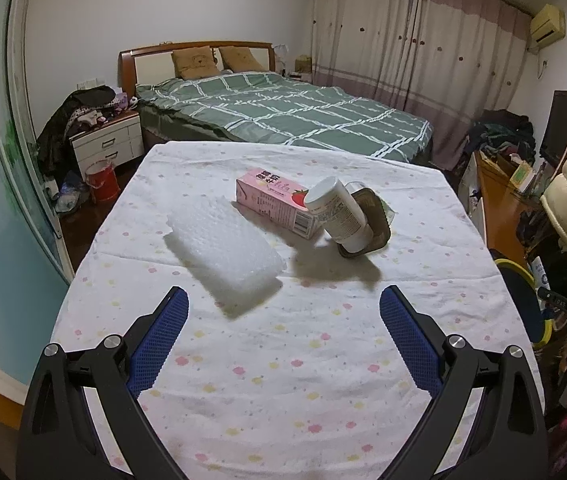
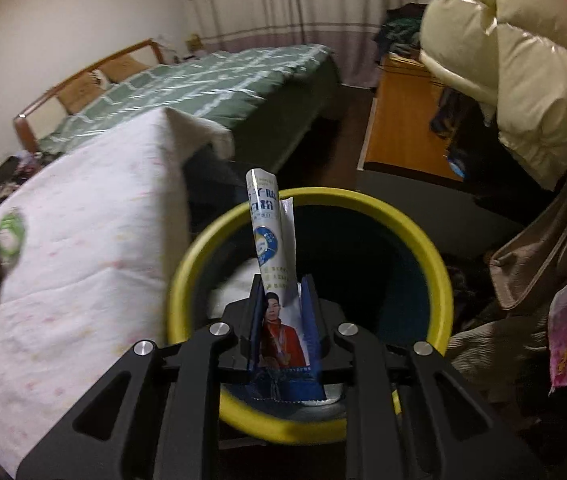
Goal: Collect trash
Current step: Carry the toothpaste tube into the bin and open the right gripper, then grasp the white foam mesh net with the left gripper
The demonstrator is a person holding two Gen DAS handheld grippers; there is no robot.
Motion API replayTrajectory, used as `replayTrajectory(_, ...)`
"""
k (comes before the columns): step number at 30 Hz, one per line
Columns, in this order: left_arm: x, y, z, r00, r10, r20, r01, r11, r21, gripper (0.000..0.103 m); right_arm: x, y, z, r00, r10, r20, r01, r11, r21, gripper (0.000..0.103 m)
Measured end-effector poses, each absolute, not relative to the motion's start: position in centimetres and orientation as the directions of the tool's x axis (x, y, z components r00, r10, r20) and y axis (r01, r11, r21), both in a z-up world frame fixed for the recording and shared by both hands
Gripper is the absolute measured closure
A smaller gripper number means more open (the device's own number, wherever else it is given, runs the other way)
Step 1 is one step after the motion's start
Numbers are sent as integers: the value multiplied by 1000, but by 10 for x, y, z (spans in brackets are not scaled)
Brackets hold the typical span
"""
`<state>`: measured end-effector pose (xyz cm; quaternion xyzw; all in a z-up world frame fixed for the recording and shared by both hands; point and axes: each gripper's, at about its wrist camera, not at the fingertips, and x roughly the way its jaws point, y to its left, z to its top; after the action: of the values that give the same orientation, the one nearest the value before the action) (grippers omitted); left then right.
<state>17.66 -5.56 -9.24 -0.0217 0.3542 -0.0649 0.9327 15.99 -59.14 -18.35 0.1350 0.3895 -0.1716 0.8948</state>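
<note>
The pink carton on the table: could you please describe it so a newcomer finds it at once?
On the flowered tablecloth, past the white foam sheet, lies the pink carton. A white bottle leans beside it. Only the carton is pink, with a strawberry printed on it.

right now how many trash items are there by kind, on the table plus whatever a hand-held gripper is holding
bubble wrap sheet: 1
pink carton: 1
white bottle: 1
brown tray: 1
packet in the right hand-held gripper, over the yellow-rimmed bin: 1
total: 5
</note>
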Motion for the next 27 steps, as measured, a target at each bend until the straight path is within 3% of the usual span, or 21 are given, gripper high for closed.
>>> replayTrajectory(6,192,-62,-102,723,-125,-680,102,992,-74,8,176,-606,-201,587,-260,-767,477,876,68,80)
replayTrajectory(10,198,-61,-106,718,-118,-686,93,993,-74,8,178,-613,-204,581,-277,-765,496,866,63,69)
replayTrajectory(15,206,-57,-113,710,-102,-696,74,995,-71,8,172,-606,-197,598,-280,-751,493,867,69,68)
replayTrajectory(20,217,-53,-121,699,-71,-712,41,997,-60,8,160,-591,-185,633,-279,-722,473,878,74,58)
replayTrajectory(27,252,-38,-138,674,-8,-739,-43,998,-50,8,156,-578,-180,657,-249,-711,438,894,92,57)
